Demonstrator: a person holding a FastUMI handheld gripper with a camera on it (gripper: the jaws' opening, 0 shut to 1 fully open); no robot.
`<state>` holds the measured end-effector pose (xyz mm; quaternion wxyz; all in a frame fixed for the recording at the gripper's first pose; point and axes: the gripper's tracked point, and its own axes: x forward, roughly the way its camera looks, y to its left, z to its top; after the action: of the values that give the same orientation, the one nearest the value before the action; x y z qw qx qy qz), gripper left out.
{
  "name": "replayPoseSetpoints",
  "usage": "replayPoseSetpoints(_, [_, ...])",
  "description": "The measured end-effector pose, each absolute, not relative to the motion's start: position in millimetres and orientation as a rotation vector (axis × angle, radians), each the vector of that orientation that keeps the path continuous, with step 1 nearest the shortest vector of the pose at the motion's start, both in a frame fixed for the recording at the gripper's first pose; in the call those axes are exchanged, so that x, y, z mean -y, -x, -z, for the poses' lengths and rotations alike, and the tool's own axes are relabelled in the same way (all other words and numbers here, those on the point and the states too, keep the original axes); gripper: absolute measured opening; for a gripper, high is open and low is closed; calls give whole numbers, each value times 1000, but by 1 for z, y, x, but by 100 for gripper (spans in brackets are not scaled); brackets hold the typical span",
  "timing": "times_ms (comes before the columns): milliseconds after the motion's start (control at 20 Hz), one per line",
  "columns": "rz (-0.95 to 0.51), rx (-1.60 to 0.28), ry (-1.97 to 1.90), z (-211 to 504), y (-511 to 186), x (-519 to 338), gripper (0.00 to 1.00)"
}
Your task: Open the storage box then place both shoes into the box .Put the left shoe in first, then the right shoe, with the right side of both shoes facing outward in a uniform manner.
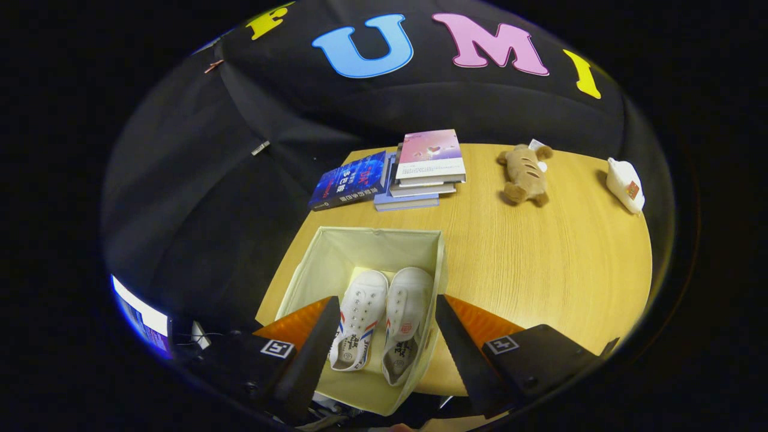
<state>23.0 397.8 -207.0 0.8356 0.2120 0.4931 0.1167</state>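
A cream fabric storage box (336, 252) stands open on the wooden table (540, 258), right below me. Two white canvas shoes lie inside it side by side, toes pointing away: one shoe (359, 318) on the left and the other shoe (408, 321) on the right, close to the box's right wall. My gripper (387, 309) hovers above the box, open, with its fingers spread wide to either side of the shoes and nothing held between them.
Beyond the box lie a blue book (351, 180) and a stack of books (423, 171). Further right on the table are a brown plush toy (525, 174) and a white object (625, 185). A lit screen (141, 318) glows off the table's left side.
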Motion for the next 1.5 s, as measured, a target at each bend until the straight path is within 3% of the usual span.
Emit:
replayPoseSetpoints(400, [-290, -780, -336, 166, -48, -310, 99])
replayPoseSetpoints(900, [-173, -478, -157, 116, -62, -188, 99])
replayPoseSetpoints(1500, [14, -455, -132, 125, -35, -96, 99])
